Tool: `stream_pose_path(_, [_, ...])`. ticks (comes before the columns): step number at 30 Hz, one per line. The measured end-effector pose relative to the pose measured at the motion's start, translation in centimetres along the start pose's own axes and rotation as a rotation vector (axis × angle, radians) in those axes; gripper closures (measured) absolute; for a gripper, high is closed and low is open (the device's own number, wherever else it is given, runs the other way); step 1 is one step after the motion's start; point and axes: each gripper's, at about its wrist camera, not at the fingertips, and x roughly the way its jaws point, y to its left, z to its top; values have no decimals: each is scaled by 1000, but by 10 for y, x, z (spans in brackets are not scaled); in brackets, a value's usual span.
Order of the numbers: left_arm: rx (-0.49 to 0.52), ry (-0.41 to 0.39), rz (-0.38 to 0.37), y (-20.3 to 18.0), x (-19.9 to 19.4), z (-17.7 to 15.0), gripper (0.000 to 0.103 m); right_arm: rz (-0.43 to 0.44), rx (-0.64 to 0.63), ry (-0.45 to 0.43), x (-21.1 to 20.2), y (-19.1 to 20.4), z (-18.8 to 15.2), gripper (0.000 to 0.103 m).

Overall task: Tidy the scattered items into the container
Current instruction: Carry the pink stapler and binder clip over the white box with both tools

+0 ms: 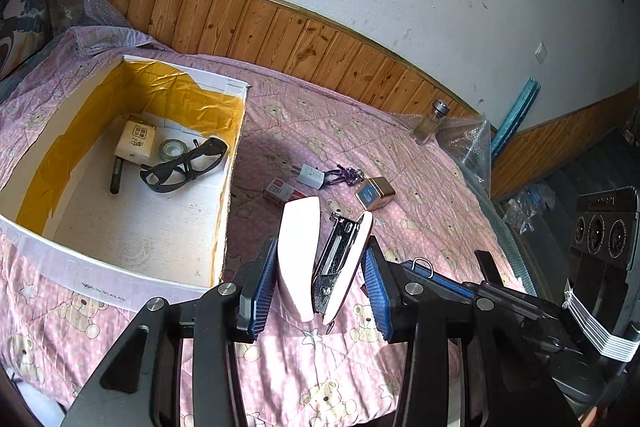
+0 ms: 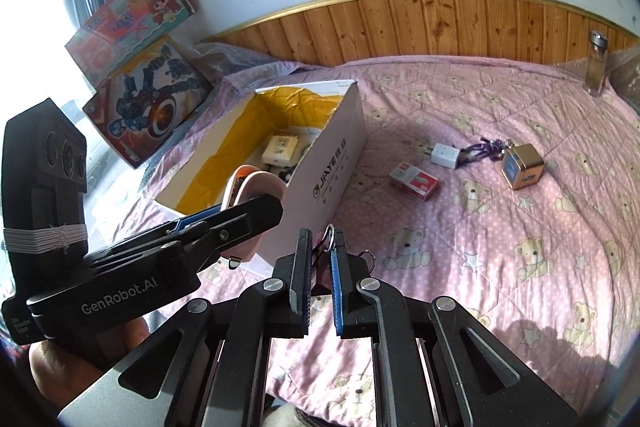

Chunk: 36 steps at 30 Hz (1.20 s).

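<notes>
My left gripper [image 1: 320, 255] is shut on a pink-and-white stapler [image 1: 300, 259], held just right of the open white box [image 1: 100, 267] with yellow lining. In the right wrist view, the left gripper [image 2: 256, 205] holds the stapler [image 2: 256, 187] over the box's [image 2: 336, 163] near corner. A cream packet [image 1: 136, 141], a tape roll [image 1: 173, 149], black glasses [image 1: 188, 163] and a dark marker [image 1: 117, 179] lie in the box. My right gripper [image 2: 321, 259] is shut on a small dark keyring tag [image 2: 330, 233]. A staple box [image 2: 414, 181], a white charger [image 2: 444, 155], a purple lanyard [image 2: 484, 148] and a gold cube tin [image 2: 522, 167] lie on the bedspread.
The pink bear-print bedspread [image 2: 500, 267] covers the bed. A wood-panelled wall [image 2: 440, 23] runs behind it. A glass bottle [image 2: 597, 65] stands at the far right by bubble wrap [image 1: 468, 147]. Two toy boxes [image 2: 140, 59] lean at the far left.
</notes>
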Motion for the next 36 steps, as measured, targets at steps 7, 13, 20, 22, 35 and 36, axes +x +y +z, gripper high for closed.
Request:
stream_pose_path(7, [-54,-30,2,26,-14,8,60,27,-54,4,11,28,16,94])
stream_pose_path(13, [-98,-53,13,47,-25,14,60,50,-93,10,23,50,28,94])
stream_pose_path(20, [-139,-74,32,72,-34,23,60,66,-125,19,34,68,37,94])
stream_pose_path(22, [-152,-81,42,79,-36,26,60,70,-134,19,36,72,40,94])
stream_pose_path(35, [-191,-117,90,115,-52,46,60,97,-188,35,56,98,54,94])
stream_pose_path(36, [-193,-117,96,118,-52,47,60,99,-192,38,58,100,55,94])
